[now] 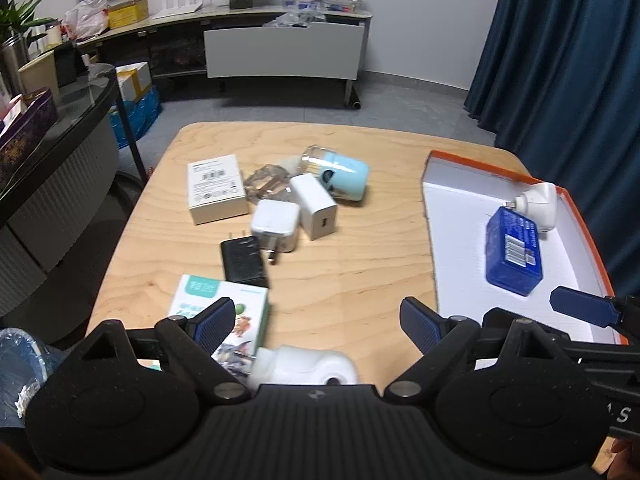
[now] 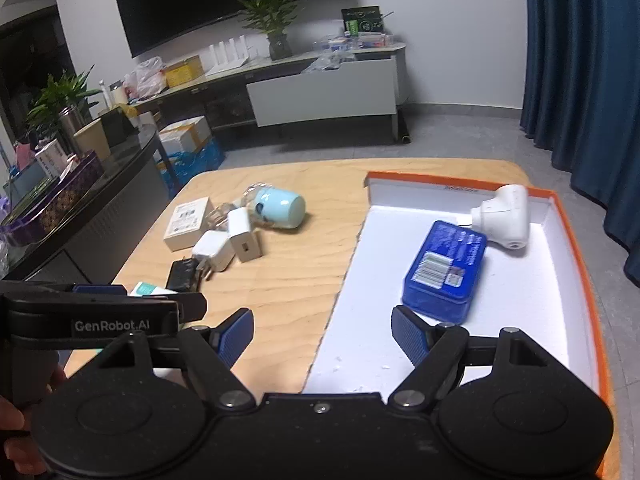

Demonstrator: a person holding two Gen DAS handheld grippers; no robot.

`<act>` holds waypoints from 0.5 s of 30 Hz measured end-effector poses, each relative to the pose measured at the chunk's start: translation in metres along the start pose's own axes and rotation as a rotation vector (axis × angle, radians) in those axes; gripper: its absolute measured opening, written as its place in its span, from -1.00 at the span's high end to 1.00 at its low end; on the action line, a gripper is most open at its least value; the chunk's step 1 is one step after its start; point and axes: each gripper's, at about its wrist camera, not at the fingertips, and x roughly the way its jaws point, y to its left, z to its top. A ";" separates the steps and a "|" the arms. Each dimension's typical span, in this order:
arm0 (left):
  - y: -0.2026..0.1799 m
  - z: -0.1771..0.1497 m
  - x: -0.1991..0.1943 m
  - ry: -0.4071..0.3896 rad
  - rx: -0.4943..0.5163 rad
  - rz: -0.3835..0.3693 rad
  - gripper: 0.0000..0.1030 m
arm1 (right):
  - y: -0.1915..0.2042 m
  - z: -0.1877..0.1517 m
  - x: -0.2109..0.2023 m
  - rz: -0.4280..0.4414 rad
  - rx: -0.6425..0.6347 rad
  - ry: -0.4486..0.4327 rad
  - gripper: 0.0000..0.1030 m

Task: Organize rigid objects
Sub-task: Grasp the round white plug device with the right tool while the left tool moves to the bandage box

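Note:
An orange-rimmed white box lid (image 1: 452, 240) (image 2: 360, 280) lies on the right of the wooden table. In it lie a blue box (image 1: 514, 250) (image 2: 444, 266) and a white device (image 1: 538, 202) (image 2: 504, 216). On the left lie a white carton (image 1: 216, 188), two white chargers (image 1: 276, 226) (image 1: 314, 206), a black charger (image 1: 243, 260), a light blue cup (image 1: 344, 174) (image 2: 280, 208), a green-white box (image 1: 224, 320) and a white device (image 1: 304, 366). My left gripper (image 1: 318, 326) is open above that device. My right gripper (image 2: 322, 334) is open and empty at the lid's near left edge.
A dark glass-topped counter (image 1: 60, 128) with boxes stands left of the table. A low TV cabinet (image 1: 280, 52) with clutter is against the far wall. Blue curtains (image 1: 560, 60) hang on the right. The right gripper's fingertip (image 1: 580, 306) shows in the left wrist view.

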 end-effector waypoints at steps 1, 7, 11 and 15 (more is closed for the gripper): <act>0.003 -0.001 -0.001 -0.001 -0.004 0.001 -0.77 | 0.003 0.000 0.001 0.005 -0.003 0.003 -0.75; 0.022 -0.006 -0.003 0.001 -0.035 0.001 -0.77 | 0.017 -0.003 0.009 0.038 -0.026 0.020 -0.75; 0.038 -0.011 -0.003 0.003 -0.049 0.023 -0.78 | 0.026 -0.006 0.015 0.063 -0.042 0.033 -0.75; 0.066 -0.016 -0.001 0.018 -0.108 0.063 -0.77 | 0.036 -0.013 0.020 0.113 -0.058 0.054 -0.75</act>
